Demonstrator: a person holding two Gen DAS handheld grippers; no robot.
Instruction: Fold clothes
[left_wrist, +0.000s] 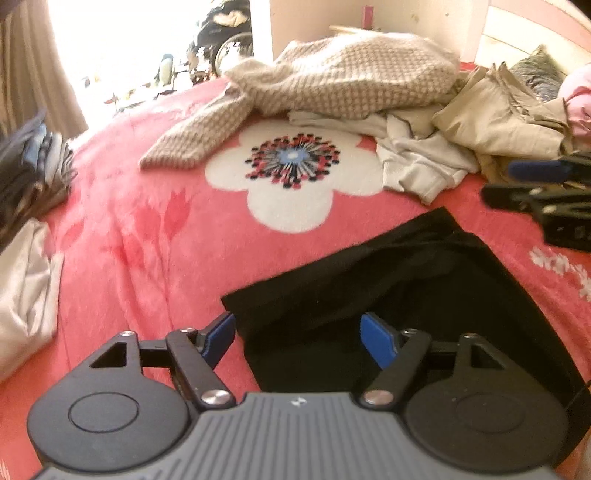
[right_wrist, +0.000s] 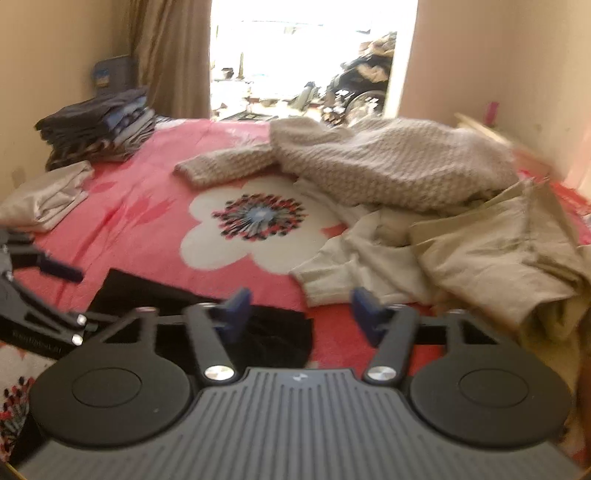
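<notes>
A black garment (left_wrist: 406, 280) lies folded flat on the red flowered blanket (left_wrist: 147, 240), near the front. My left gripper (left_wrist: 299, 332) hovers open over its left edge, blue pads wide apart and pressing on nothing. In the right wrist view the same black garment (right_wrist: 155, 291) shows low at the left. My right gripper (right_wrist: 301, 301) stands open above the blanket at the garment's right end, with nothing between its fingers. Each gripper shows at the edge of the other's view: the right gripper (left_wrist: 535, 184) and the left gripper (right_wrist: 55, 269).
Unfolded clothes are heaped at the back right: a beige houndstooth sweater (right_wrist: 388, 166), a pale grey top (right_wrist: 351, 258) and khaki trousers (right_wrist: 498, 251). A folded stack (right_wrist: 99, 125) and a silver-grey garment (right_wrist: 48, 199) sit at the far left. A bright doorway lies beyond the bed.
</notes>
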